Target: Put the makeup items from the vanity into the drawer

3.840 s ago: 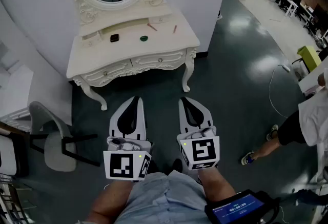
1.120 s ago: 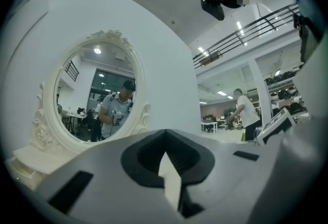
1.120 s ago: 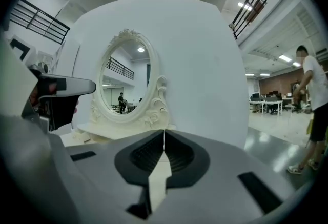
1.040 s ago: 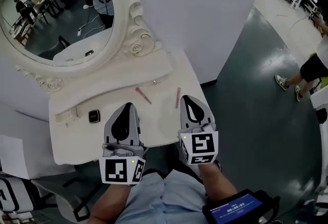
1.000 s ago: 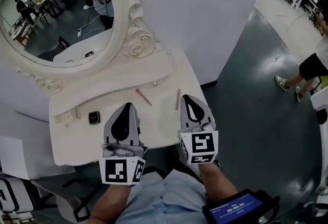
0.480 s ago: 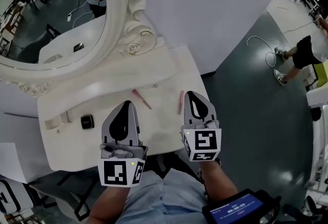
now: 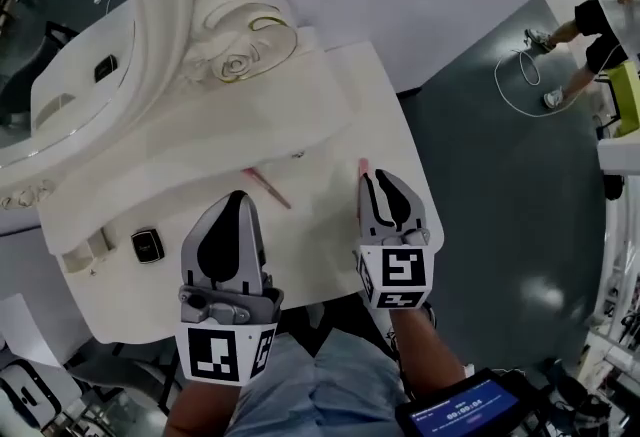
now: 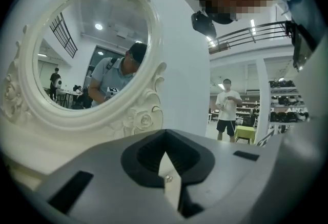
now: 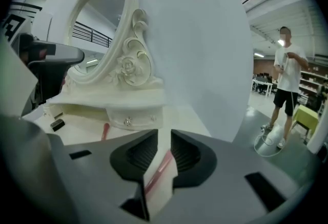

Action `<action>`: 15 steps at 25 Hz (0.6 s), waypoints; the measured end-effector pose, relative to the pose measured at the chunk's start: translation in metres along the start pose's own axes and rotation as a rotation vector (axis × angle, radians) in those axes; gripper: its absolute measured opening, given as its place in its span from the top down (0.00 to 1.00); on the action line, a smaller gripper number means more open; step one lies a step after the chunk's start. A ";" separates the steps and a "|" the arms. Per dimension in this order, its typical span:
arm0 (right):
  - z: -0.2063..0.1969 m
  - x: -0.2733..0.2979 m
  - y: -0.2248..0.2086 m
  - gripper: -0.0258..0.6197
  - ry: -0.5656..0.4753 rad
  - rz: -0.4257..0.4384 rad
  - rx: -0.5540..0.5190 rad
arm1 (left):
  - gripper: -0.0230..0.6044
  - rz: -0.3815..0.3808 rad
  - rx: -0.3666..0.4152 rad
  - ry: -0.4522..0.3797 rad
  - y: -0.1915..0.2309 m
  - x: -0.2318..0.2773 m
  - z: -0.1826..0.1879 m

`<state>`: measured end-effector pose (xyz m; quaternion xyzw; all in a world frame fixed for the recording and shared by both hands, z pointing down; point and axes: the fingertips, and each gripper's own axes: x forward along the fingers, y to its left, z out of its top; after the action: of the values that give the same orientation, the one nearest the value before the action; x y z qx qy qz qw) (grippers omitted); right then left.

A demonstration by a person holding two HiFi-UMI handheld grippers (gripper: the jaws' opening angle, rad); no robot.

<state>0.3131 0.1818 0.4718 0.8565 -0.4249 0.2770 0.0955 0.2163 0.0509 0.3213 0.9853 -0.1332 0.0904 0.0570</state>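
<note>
- The left tool (image 7: 235,197) and right tool (image 7: 384,177) have come forward and down over the tabletop (image 7: 330,115).
- The right tool's jaws have just been opening, with a pink pencil (image 9: 160,167) showing in the gap.

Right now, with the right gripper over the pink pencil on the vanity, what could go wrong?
The jaws of the right gripper have just been opening, yet the gap is narrow, and the pink pencil lies under it, not gripped: a jaw tip may land on the pencil and push it. The pencil lies near the edge of the vanity top, so a push may roll it to the floor.
</note>
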 end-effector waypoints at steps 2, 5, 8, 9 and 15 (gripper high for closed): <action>-0.011 0.004 -0.001 0.80 0.034 -0.005 0.005 | 0.96 -0.008 -0.006 0.015 0.000 0.003 -0.006; -0.020 -0.001 -0.001 0.79 0.073 -0.015 0.009 | 0.96 -0.016 -0.022 0.033 -0.004 0.000 -0.008; -0.030 0.003 -0.002 0.79 0.112 -0.025 -0.003 | 0.96 -0.023 -0.035 0.050 -0.004 0.004 -0.015; -0.033 0.007 -0.003 0.79 0.125 -0.030 -0.013 | 0.96 -0.024 -0.040 0.059 -0.003 0.007 -0.020; -0.045 0.016 -0.001 0.84 0.205 -0.041 -0.045 | 0.96 -0.019 -0.059 0.085 0.002 0.015 -0.033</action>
<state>0.3039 0.1891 0.5181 0.8298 -0.4015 0.3517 0.1632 0.2248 0.0493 0.3563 0.9797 -0.1239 0.1275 0.0926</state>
